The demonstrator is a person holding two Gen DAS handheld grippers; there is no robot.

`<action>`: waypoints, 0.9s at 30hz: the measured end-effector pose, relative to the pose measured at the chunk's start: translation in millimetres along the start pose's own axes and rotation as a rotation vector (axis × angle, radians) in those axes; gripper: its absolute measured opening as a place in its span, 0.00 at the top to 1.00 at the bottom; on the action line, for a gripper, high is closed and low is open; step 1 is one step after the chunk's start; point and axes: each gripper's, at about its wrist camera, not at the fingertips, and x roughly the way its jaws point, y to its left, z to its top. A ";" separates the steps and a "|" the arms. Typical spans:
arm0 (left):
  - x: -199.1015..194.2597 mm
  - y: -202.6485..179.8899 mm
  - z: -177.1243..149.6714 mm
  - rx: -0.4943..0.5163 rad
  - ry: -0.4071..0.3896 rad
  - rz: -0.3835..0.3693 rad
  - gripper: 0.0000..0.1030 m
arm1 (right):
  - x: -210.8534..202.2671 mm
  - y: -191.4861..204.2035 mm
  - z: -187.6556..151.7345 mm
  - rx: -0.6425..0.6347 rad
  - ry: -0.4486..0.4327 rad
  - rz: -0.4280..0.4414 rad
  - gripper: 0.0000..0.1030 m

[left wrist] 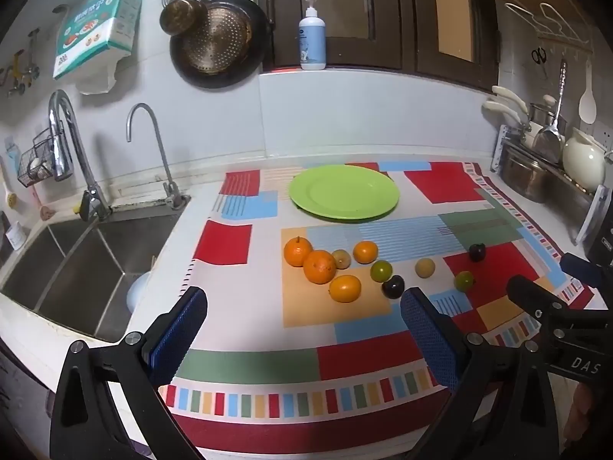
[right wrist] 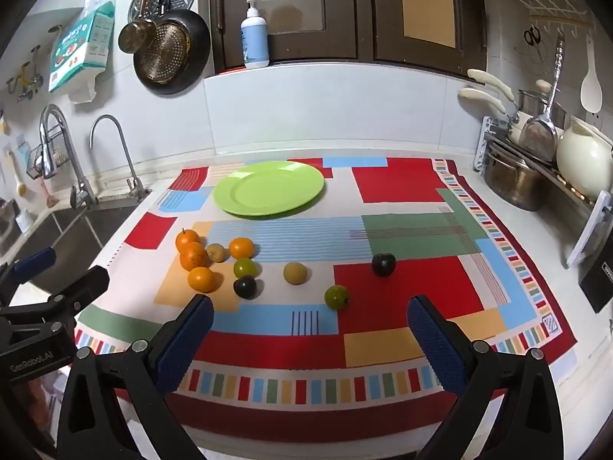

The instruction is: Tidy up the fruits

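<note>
A green plate [left wrist: 343, 191] [right wrist: 269, 188] sits bare at the back of a colourful patterned mat [left wrist: 345, 360] [right wrist: 402, 188]. In front of it lie several small fruits: oranges [left wrist: 319, 266] [right wrist: 193, 256], green ones [left wrist: 381, 270] [right wrist: 336, 297], dark plums [left wrist: 393, 286] [right wrist: 383, 264] and tan ones [left wrist: 425, 267] [right wrist: 295, 272]. My left gripper [left wrist: 302, 329] is open and empty above the mat's front, short of the oranges. My right gripper [right wrist: 310, 329] is open and empty, just in front of a green fruit; it also shows in the left wrist view [left wrist: 551, 280].
A steel sink [left wrist: 76, 260] with two taps [left wrist: 72, 153] lies left of the mat. A dish rack with pots and a white jug [right wrist: 582, 161] stands at the right. A soap bottle [right wrist: 254, 34] stands on the back ledge. Pans [left wrist: 218, 38] hang on the wall.
</note>
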 end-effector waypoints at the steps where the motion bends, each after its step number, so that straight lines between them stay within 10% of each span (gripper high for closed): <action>1: -0.4 -0.6 0.3 -0.002 -0.005 0.002 0.00 | -0.4 -0.2 -0.3 -0.002 -0.001 -0.001 0.01; 27: -10.4 17.0 -1.3 -0.015 -0.045 -0.032 0.00 | -12.8 18.0 -1.4 -0.019 -0.042 -0.001 0.01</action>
